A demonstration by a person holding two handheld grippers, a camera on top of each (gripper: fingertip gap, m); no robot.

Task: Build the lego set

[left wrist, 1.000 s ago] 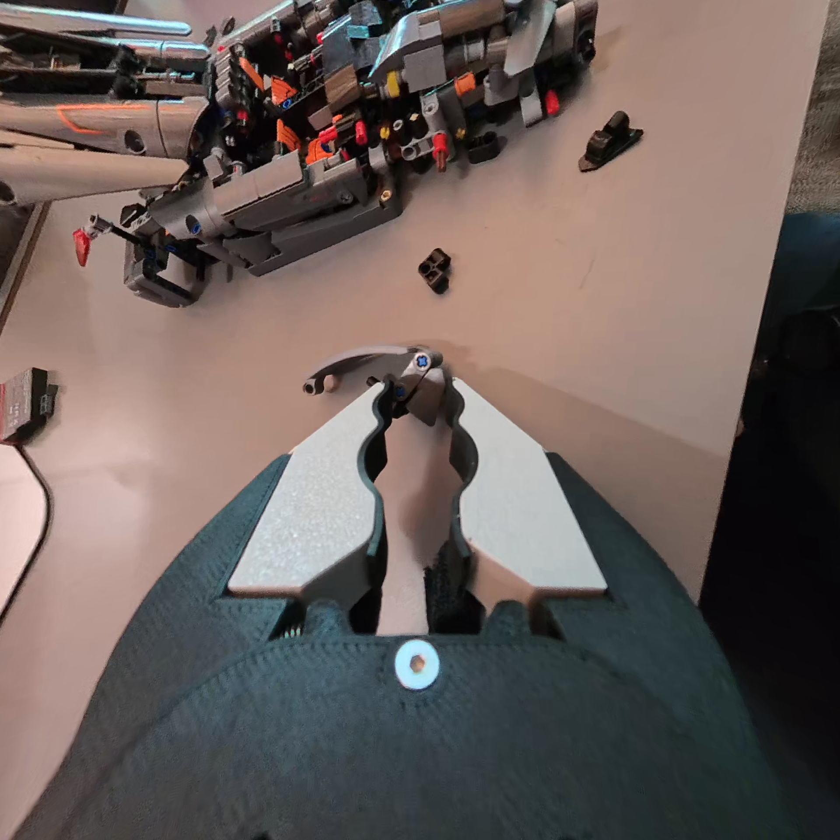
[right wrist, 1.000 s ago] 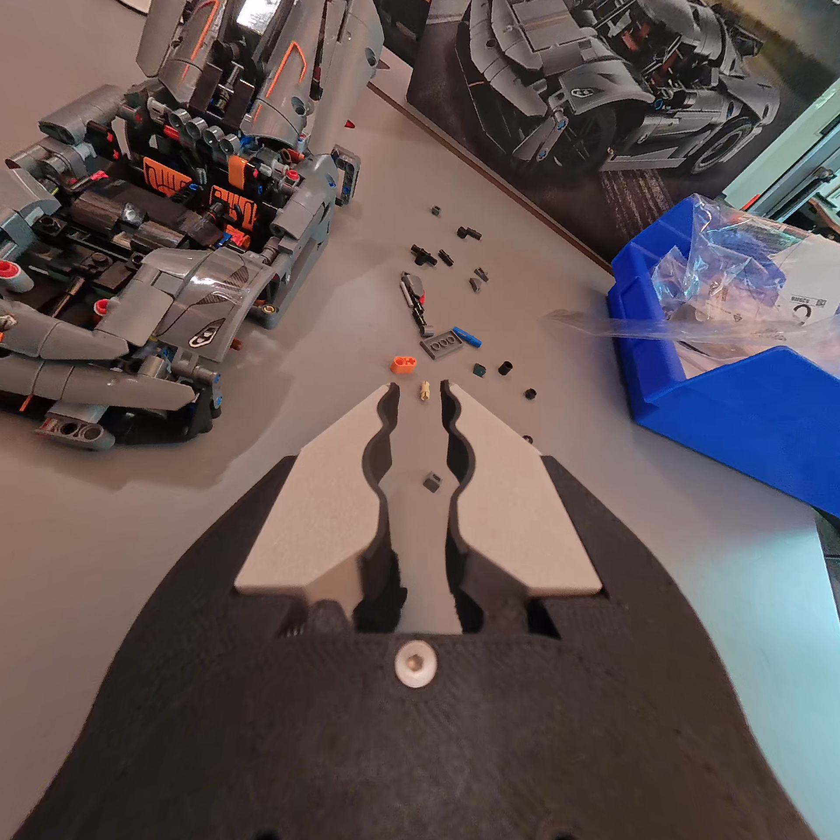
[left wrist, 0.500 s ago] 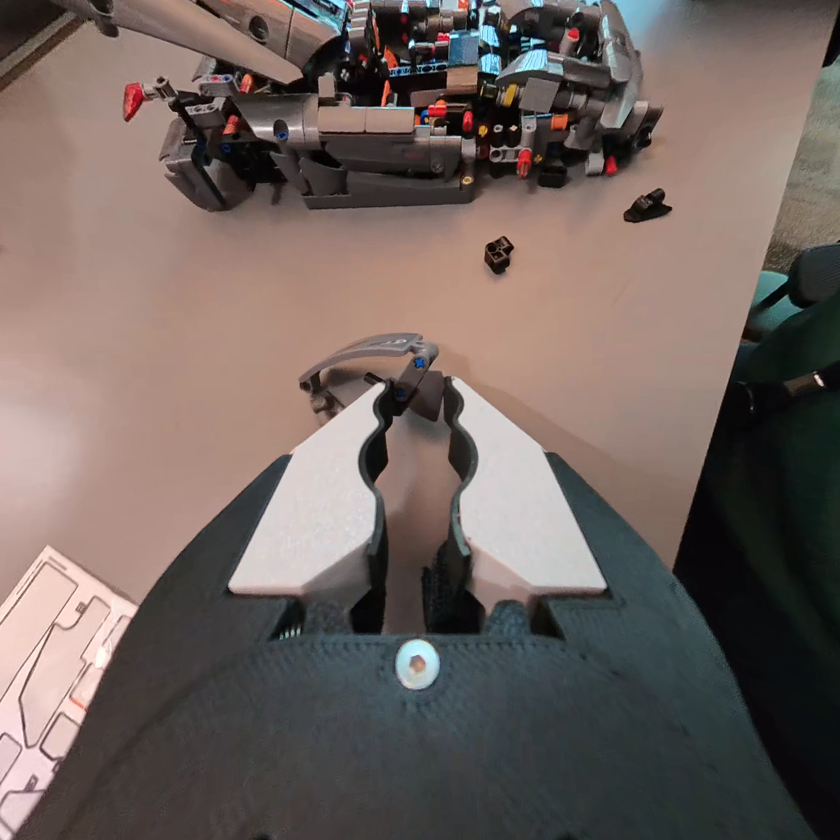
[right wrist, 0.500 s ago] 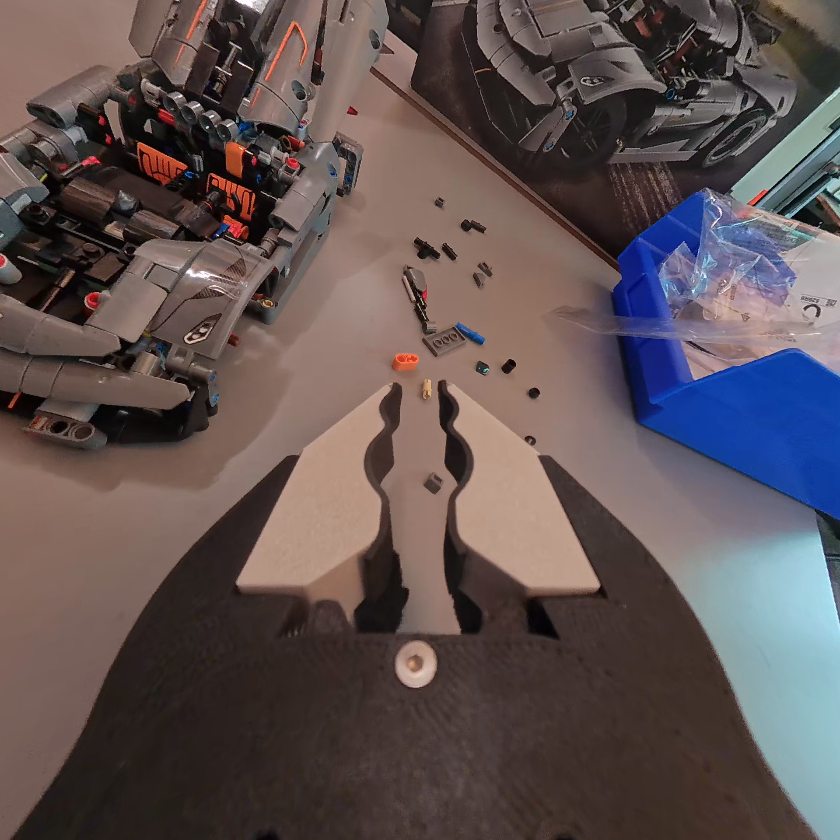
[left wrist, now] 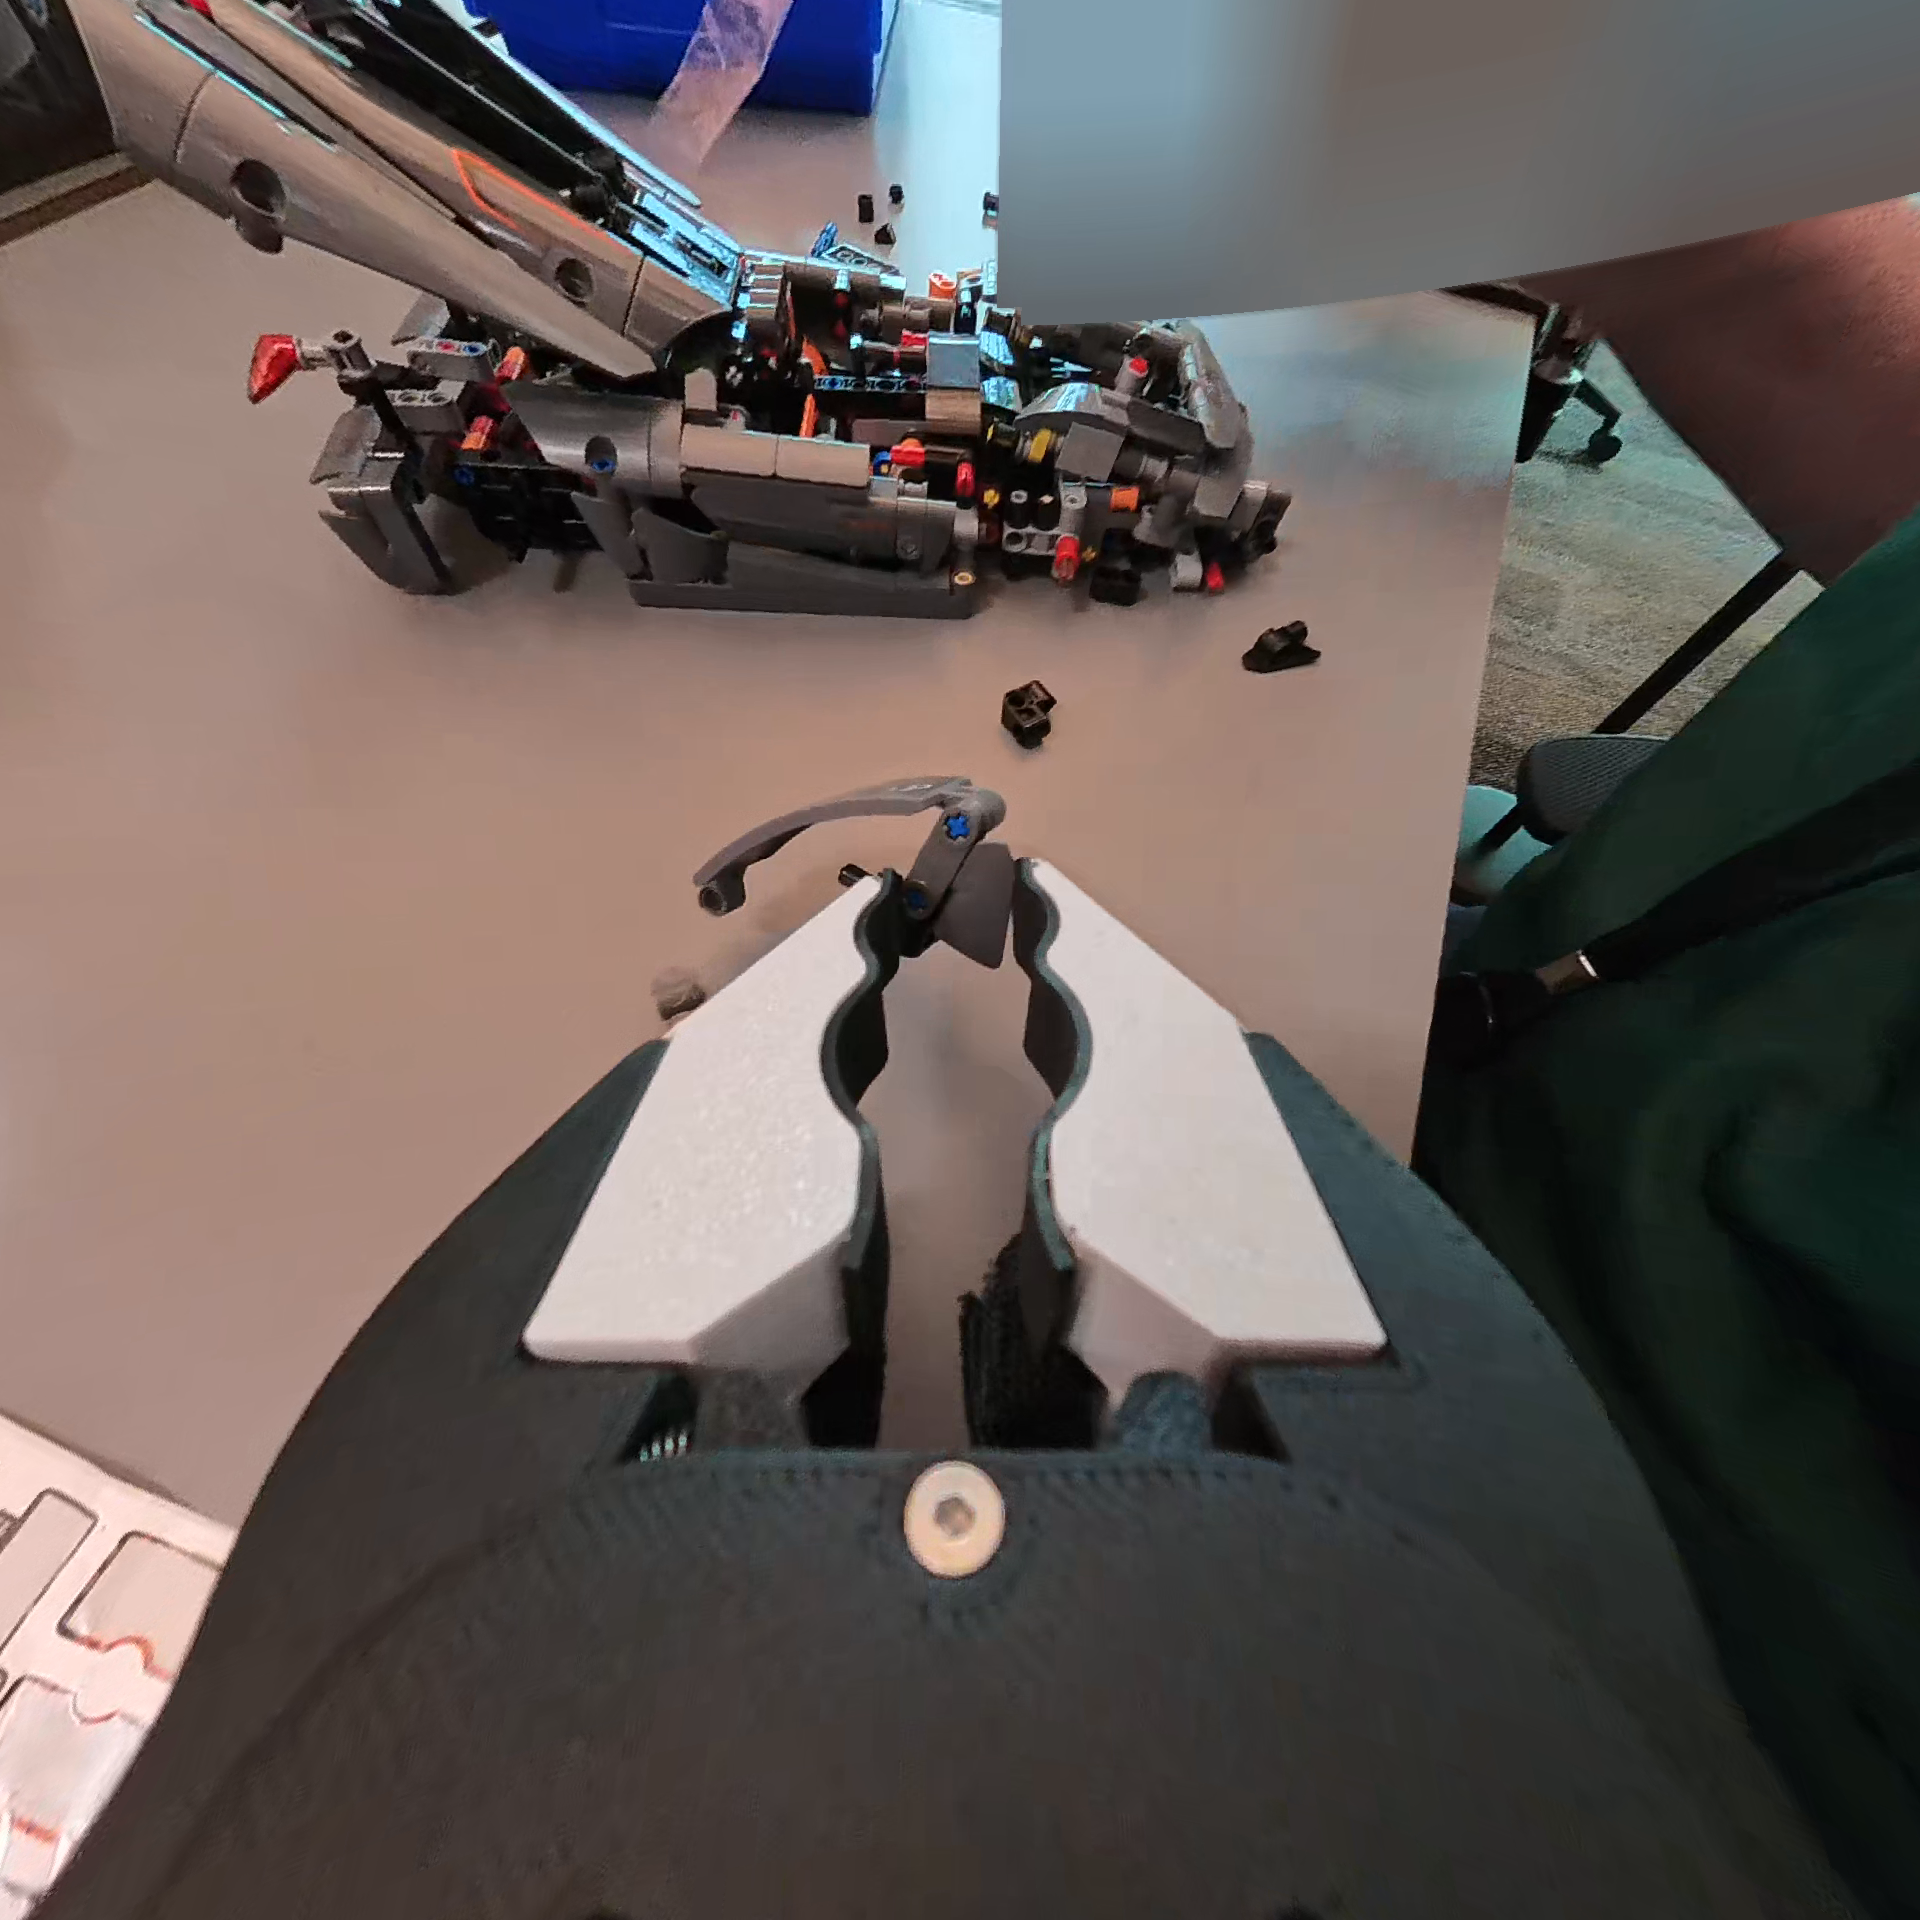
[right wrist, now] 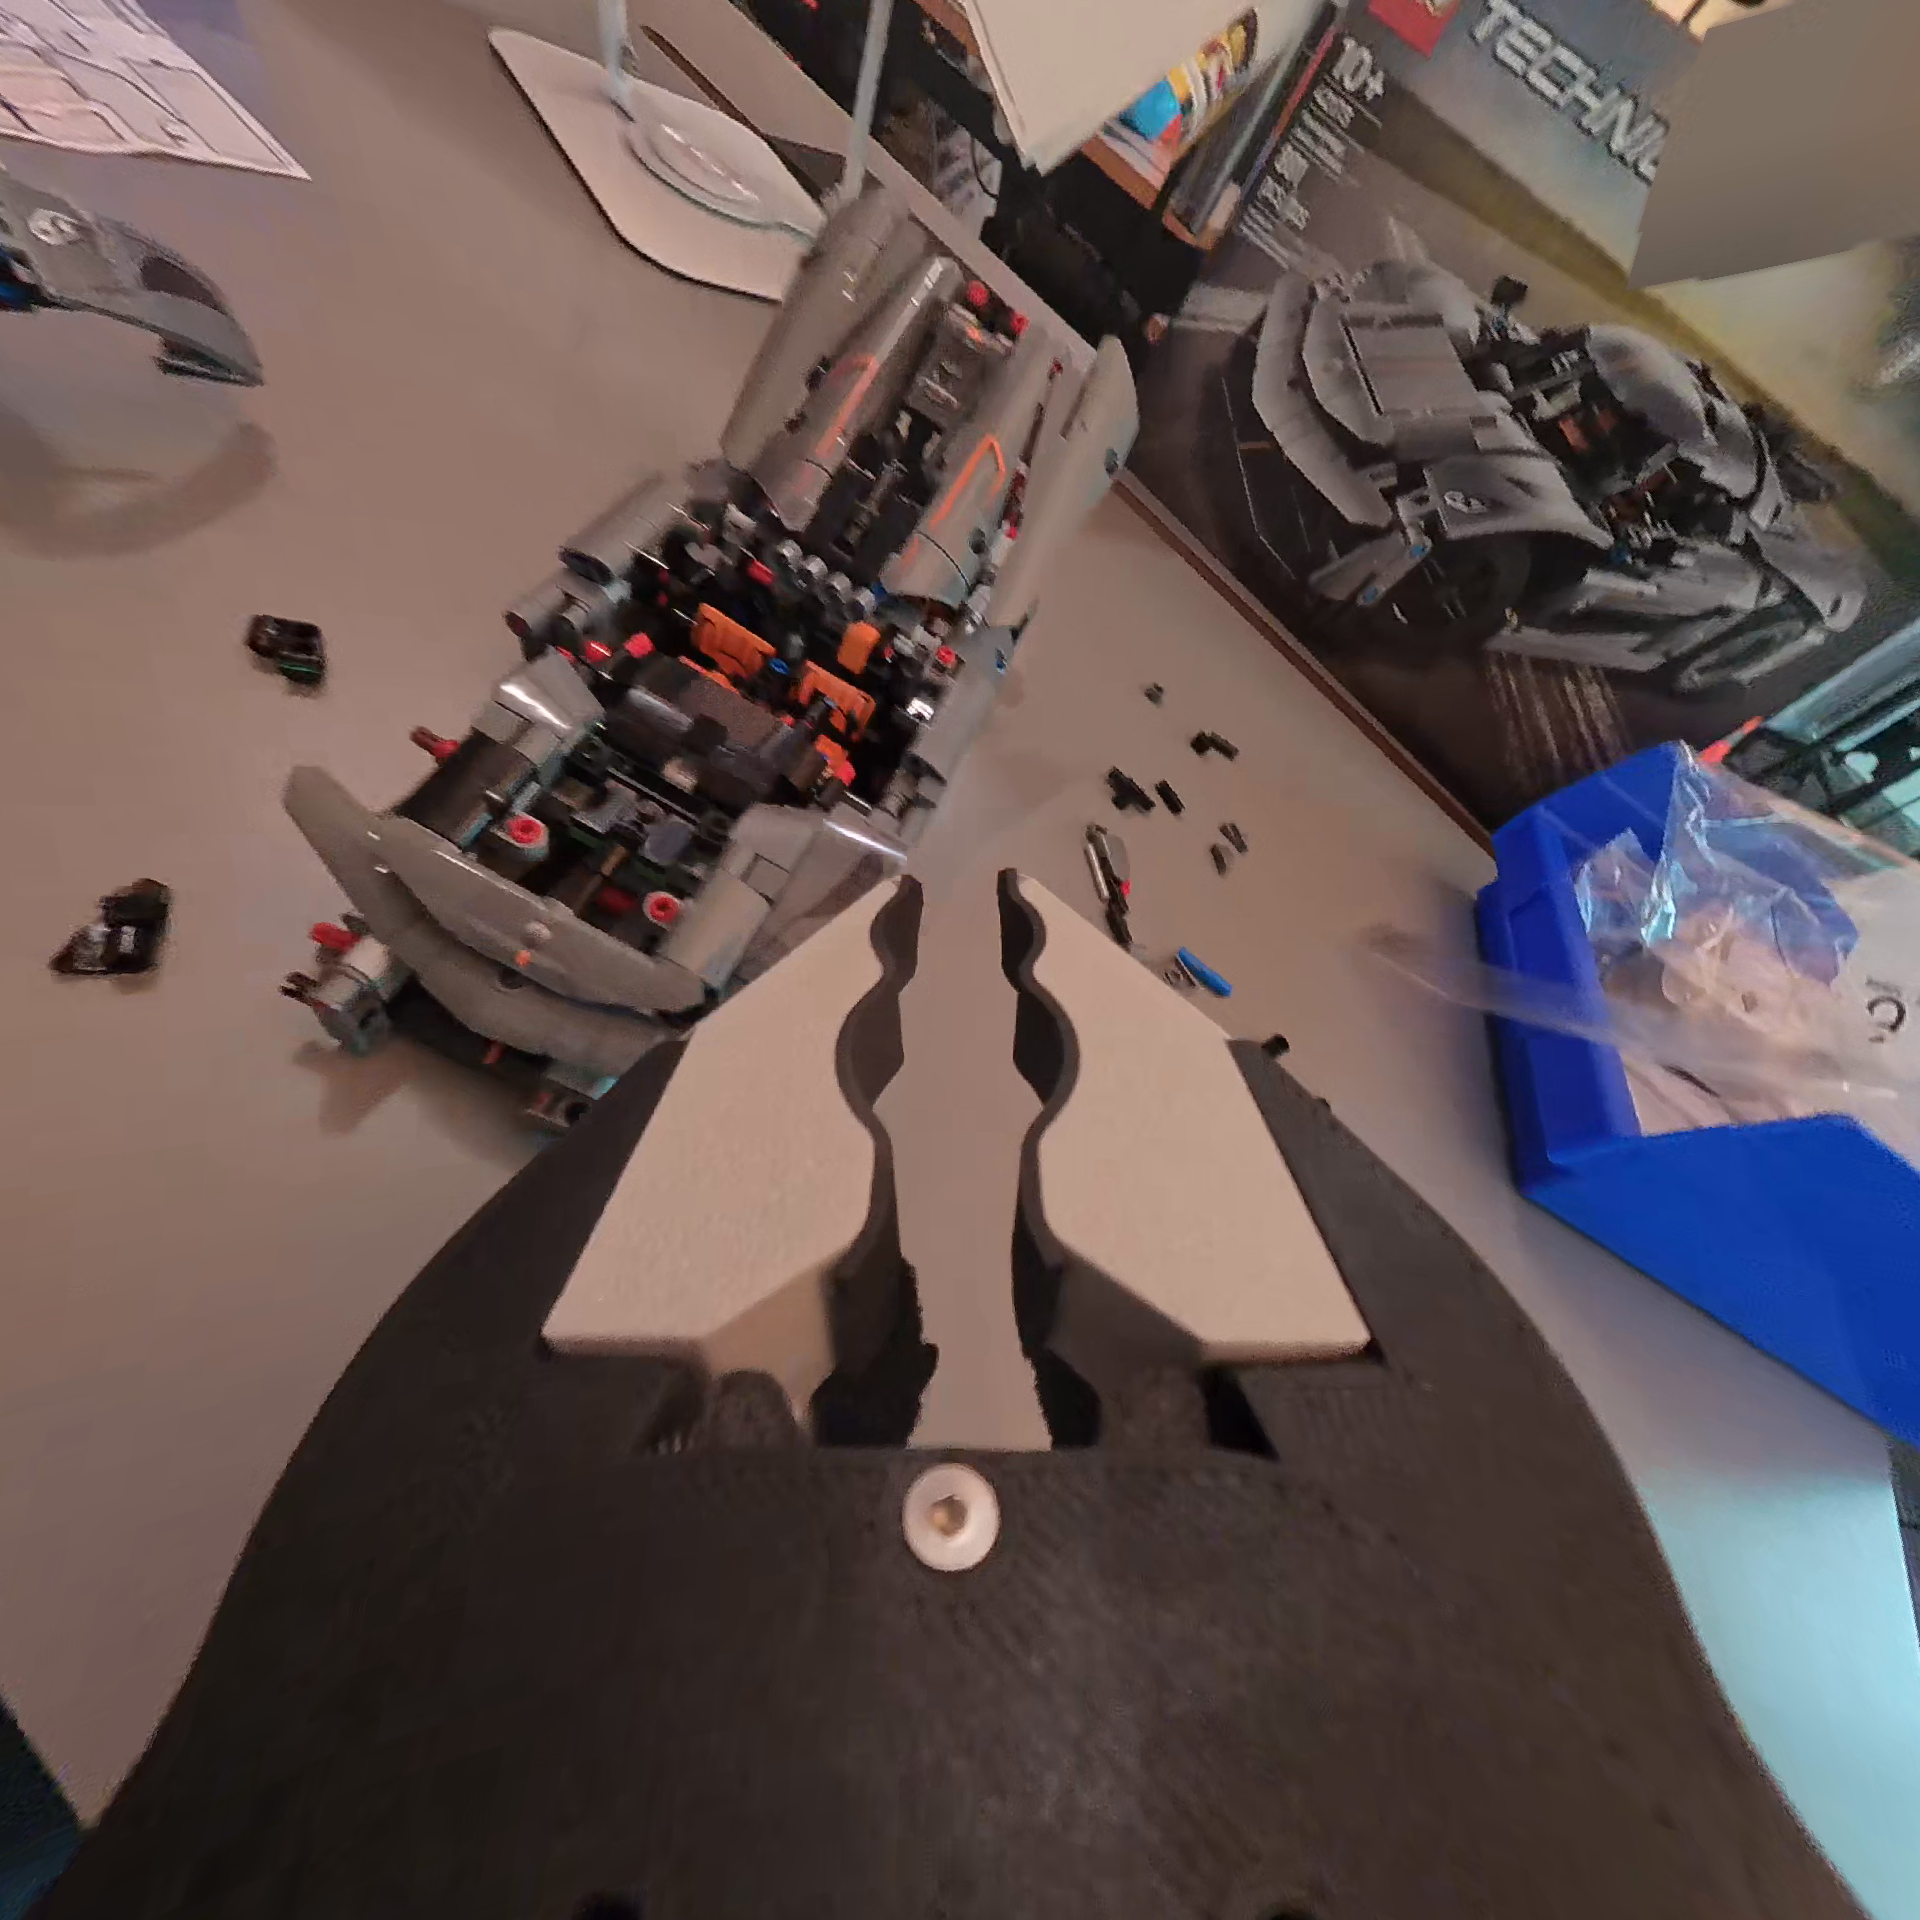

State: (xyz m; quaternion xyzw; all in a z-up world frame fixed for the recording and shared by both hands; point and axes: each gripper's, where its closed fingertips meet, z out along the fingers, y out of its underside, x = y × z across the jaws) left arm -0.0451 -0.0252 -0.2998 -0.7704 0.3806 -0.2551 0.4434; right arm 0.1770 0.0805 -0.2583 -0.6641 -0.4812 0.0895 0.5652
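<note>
Keep your left gripper (left wrist: 951, 894) clenched on the curved grey arch subassembly (left wrist: 868, 831) (right gripper (right wrist: 956, 894) released, empty) and align it squarely with the car chassis (left wrist: 790, 488) at upper frame.

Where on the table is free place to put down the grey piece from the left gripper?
Bare table lies between the car model and the left gripper, left of the small black block. Crowded: loose parts between model and blue bin.
</note>
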